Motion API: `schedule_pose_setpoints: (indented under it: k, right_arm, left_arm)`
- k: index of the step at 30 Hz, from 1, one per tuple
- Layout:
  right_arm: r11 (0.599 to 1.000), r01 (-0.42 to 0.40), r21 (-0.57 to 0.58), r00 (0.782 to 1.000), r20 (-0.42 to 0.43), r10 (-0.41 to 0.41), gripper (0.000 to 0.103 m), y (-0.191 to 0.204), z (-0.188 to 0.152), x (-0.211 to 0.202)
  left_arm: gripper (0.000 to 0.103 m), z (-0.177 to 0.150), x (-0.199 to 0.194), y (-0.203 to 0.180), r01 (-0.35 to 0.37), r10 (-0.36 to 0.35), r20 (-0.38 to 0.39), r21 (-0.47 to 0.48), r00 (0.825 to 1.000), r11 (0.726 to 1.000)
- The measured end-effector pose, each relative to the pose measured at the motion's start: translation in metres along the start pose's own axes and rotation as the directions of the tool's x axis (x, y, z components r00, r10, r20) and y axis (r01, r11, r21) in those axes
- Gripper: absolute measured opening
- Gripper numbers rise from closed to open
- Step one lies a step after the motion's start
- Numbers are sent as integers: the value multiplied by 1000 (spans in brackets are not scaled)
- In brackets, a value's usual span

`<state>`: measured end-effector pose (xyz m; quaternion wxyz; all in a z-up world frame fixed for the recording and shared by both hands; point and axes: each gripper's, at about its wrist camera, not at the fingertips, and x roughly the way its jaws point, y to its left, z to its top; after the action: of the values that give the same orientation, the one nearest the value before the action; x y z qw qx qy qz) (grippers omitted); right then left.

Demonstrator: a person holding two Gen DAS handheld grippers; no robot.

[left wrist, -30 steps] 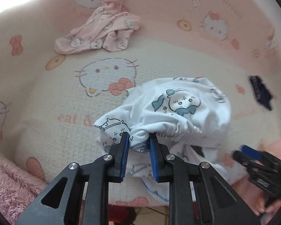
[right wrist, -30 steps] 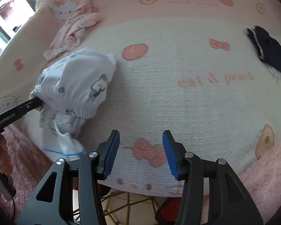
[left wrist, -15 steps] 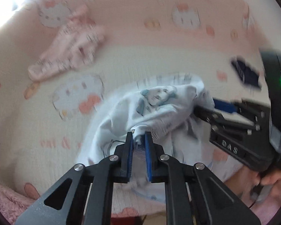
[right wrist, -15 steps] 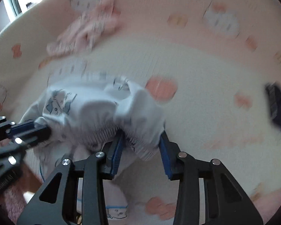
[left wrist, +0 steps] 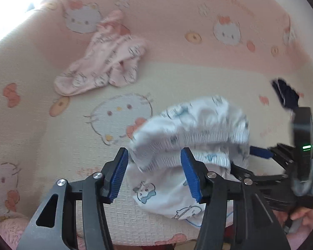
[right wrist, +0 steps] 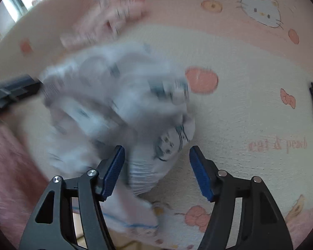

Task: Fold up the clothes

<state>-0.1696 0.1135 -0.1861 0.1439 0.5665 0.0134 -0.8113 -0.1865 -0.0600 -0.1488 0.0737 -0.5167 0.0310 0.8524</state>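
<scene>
White garment [left wrist: 189, 129] with blue cartoon prints; pink cat-print blanket [left wrist: 177, 20].

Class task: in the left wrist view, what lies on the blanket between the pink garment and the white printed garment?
Only bare blanket with a printed cat face lies between the pink garment and the white printed garment; the left wrist view shows it.

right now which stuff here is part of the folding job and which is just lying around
In the job:
- white cartoon-print garment, elastic waistband between both grippers
- left gripper, open
- right gripper, open

Lying about:
- pink cat-print garment, crumpled, possibly next to fold
- dark navy garment at the right
- cat-print bedspread underneath
</scene>
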Motion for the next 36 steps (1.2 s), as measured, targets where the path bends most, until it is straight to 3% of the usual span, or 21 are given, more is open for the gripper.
schedule_pose_setpoints:
  k: [1, 3, 4, 5, 6, 7, 12, 15, 18, 20, 22, 25, 26, 28, 29, 30, 32, 34, 36]
  right_arm:
    - [1000, 16, -5, 1000, -12, -16, 67, 2, -2, 8]
    - [1000, 27, -7, 999, -35, -27, 55, 4, -5, 15]
    - [1000, 11, -2, 999, -46, -11, 32, 3, -5, 13]
    - [1000, -4, 3, 998, -57, 4, 20, 3, -5, 10]
    - [1000, 1, 7, 999, -38, -1, 19, 2, 1, -2]
    - [1000, 15, 10, 1000, -7, -15, 12, 0, 10, -17]
    - [996, 83, 31, 985, 148, -87, 6, -11, 55, -93]
    - [991, 122, 48, 963, 238, -130, 6, -18, 82, -138]
    - [985, 158, 69, 930, 325, -172, 5, -25, 109, -184]
    - [981, 175, 81, 901, 389, -193, 5, -24, 121, -216]
    - [979, 181, 89, 863, 463, -202, 5, -16, 123, -252]
    - [977, 189, 100, 796, 567, -212, 6, -2, 125, -307]
    - [976, 192, 104, 770, 600, -215, 6, 2, 126, -325]
    - [974, 196, 113, 715, 663, -221, 6, 11, 128, -361]
    - [974, 195, 116, 714, 664, -222, 6, 12, 124, -361]
    - [974, 193, 120, 725, 652, -223, 6, 11, 117, -354]
    - [973, 194, 127, 751, 618, -231, 6, 6, 105, -335]
    - [970, 193, 149, 813, 529, -243, 6, -7, 87, -286]
    - [968, 181, 171, 875, 421, -238, 6, -18, 65, -235]
  left_arm:
    - [54, -1, 5, -5, -4, 4, -19, 25, 1000, 1000]
    - [54, -3, 14, -14, -57, 59, -24, 74, 998, 996]
    - [54, -4, 19, -19, -87, 90, -23, 98, 996, 991]
    - [49, -3, 23, -20, -113, 116, -25, 102, 993, 988]
    - [16, 0, 28, -17, -125, 129, -38, 88, 991, 988]
    - [17, 5, 31, -12, -130, 133, -53, 62, 990, 990]
    - [13, 55, -23, 1, -102, 103, 78, -6, 992, 995]
    - [12, 106, -88, -2, -47, 47, 222, -4, 974, 999]
    - [12, 145, -173, -13, -43, 28, 399, 28, 917, 999]
    - [12, 154, -226, -17, -51, 25, 512, 37, 859, 998]
    - [12, 161, -278, -21, -64, 24, 617, 43, 787, 997]
    - [12, 158, -316, -19, -45, 3, 678, 44, 735, 998]
    - [12, 155, -319, -19, -44, 7, 679, 38, 734, 998]
    - [12, 147, -312, -19, -43, 15, 663, 26, 749, 999]
    - [12, 142, -302, -20, -38, 13, 644, 26, 765, 999]
    - [12, 134, -284, -20, -30, 12, 606, 19, 795, 999]
    - [12, 115, -243, -18, 5, -8, 517, 6, 856, 1000]
    - [12, 89, -196, -17, 47, -32, 401, -26, 915, 999]
    - [12, 59, -143, -16, 59, -43, 260, -56, 965, 997]
